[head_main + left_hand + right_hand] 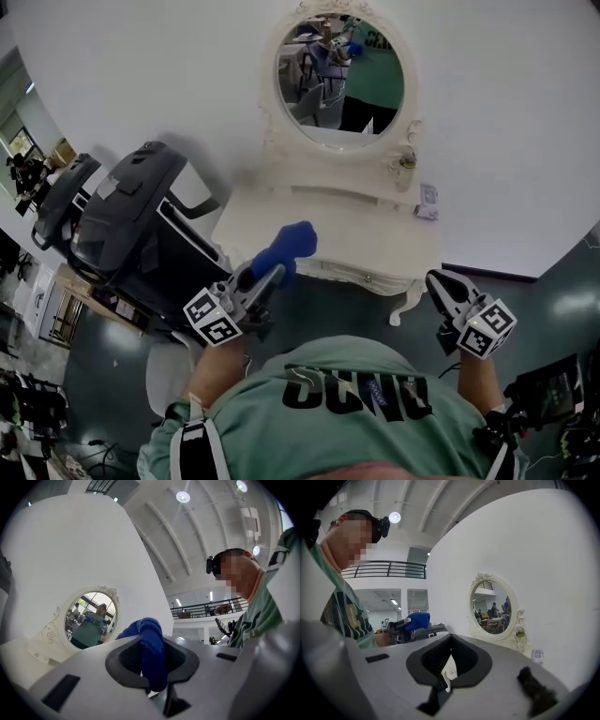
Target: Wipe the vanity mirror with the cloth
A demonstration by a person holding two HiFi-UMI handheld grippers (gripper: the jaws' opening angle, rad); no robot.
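Head view: the left gripper [267, 277] clamps the blue cloth [286, 246]. The vanity mirror [339, 75] stands upright ahead, slightly right, seemingly nearer it than the right gripper [448, 292].

Left gripper view: jaws pinch the cloth, mirror ahead-left.

Right gripper view: jaws together, empty.

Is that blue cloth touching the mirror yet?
Apart. In the head view the blue cloth, held by the left gripper, hangs over the vanity table's front edge, well short of the mirror.
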